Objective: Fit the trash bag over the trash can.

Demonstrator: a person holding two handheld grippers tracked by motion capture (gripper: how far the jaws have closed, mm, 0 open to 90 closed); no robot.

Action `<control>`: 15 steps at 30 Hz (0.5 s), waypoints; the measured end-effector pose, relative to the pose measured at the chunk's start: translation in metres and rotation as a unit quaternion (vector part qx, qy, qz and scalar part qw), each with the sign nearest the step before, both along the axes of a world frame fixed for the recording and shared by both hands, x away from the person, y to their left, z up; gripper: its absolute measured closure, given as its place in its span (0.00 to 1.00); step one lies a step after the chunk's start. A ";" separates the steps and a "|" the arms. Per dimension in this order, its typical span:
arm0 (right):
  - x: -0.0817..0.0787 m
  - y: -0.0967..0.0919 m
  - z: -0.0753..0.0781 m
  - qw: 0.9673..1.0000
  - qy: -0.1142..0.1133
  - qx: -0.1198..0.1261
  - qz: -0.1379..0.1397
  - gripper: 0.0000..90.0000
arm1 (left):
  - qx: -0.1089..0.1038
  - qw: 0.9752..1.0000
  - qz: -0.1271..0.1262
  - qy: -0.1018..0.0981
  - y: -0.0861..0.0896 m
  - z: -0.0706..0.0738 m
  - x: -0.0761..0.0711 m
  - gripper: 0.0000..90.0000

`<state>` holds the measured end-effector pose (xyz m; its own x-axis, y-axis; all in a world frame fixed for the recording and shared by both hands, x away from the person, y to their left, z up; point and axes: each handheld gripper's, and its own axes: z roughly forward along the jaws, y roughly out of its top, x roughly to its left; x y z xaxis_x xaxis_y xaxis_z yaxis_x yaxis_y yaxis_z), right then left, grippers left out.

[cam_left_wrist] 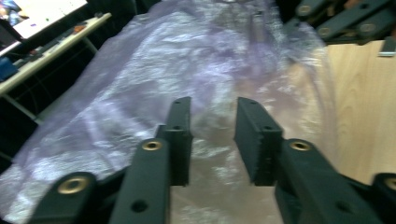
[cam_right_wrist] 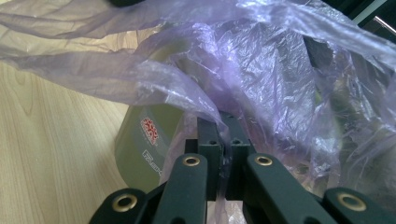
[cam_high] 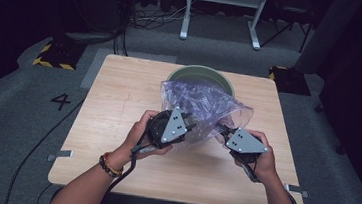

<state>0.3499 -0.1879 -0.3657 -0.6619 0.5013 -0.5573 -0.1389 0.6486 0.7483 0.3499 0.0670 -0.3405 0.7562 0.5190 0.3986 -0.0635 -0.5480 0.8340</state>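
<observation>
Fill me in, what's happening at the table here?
A person with a gripper in each hand is working a thin purple bag over a green bin on the wooden table. The right gripper is clamped on the bag's film. The left gripper has its jaws partly apart at the bag, not pinching it. The bag is still bunched up, only partly in the bin.

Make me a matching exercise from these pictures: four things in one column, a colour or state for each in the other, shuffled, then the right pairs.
Things:
1. plastic bag
2. bin
3. left gripper
4. right gripper

Colour or state:
A. fingers apart, bag film lying between them
B. pale green, round rim, at the far side of the table
C. thin, purple-tinted, crumpled over the bin's mouth
D. fingers pinched together on a fold of bag film

Pairs: 1-C, 2-B, 3-A, 4-D
</observation>
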 end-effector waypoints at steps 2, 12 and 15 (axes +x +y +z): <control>0.000 0.000 -0.001 1.000 0.000 -0.003 -0.001 0.99 | 0.003 1.000 0.003 -0.006 0.004 0.002 0.003 0.84; -0.001 0.004 -0.001 1.000 -0.004 -0.004 0.004 0.99 | 0.001 0.999 -0.033 0.017 -0.019 0.011 -0.009 0.36; -0.004 0.005 -0.002 1.000 -0.005 -0.007 0.003 0.98 | 0.026 1.000 0.001 0.017 -0.028 0.004 0.000 0.37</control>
